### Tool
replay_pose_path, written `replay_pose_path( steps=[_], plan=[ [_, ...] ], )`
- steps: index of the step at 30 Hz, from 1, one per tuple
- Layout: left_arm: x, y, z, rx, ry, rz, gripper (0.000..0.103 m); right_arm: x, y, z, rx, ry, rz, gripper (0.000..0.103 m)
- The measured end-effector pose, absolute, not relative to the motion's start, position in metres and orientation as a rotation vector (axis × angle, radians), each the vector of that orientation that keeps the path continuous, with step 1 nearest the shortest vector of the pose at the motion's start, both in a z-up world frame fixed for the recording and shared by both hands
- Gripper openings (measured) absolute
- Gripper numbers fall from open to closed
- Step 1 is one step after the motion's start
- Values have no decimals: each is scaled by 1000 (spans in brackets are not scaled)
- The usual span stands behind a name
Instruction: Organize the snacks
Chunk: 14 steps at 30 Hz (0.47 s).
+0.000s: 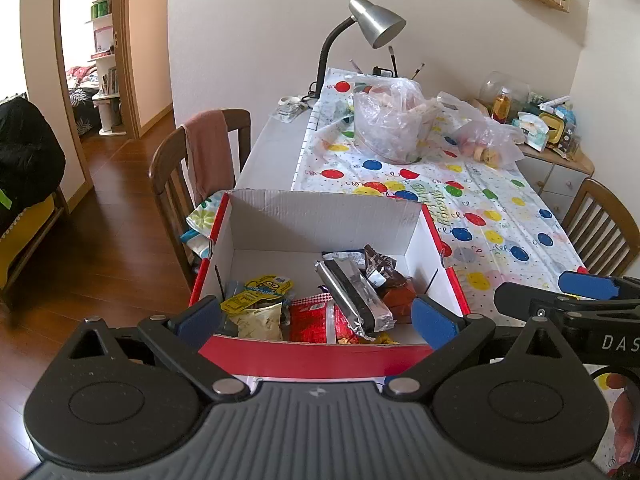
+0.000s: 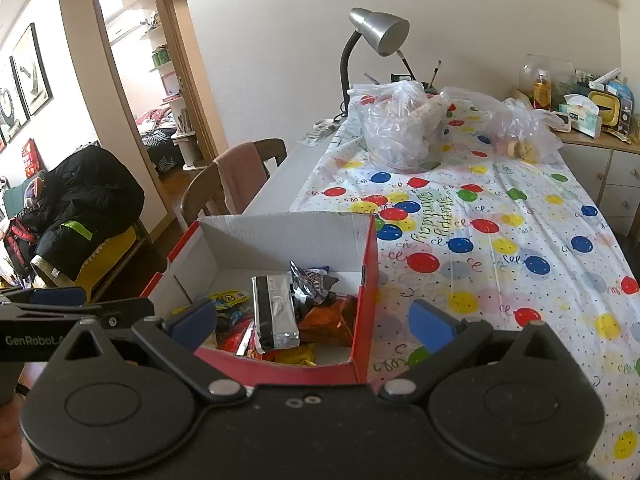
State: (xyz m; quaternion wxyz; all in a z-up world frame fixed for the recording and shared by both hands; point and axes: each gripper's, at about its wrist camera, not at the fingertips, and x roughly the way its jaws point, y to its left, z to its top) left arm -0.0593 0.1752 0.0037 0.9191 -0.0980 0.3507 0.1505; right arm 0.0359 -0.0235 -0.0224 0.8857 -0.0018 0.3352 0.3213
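Left wrist view: my left gripper hangs over the near rim of the red-and-white box, fingers spread wide and holding nothing. The snacks lie heaped on the box floor toward its near wall, a silver packet on top.

Right wrist view: my right gripper straddles the box's near right corner, fingers wide and holding nothing, above the balloon tablecloth.

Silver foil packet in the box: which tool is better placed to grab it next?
Left, probably. The open left tool brackets the silver foil packet over the red box; the right tool straddles the box's right wall.
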Motion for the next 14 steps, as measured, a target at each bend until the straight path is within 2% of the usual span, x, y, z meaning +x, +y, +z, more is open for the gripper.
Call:
replay_pose_path(
  steps=[14],
  plan=[
    [-59, 170, 2, -205, 734, 305, 102, 36, -29, -24, 4, 708, 658, 103]
  ],
)
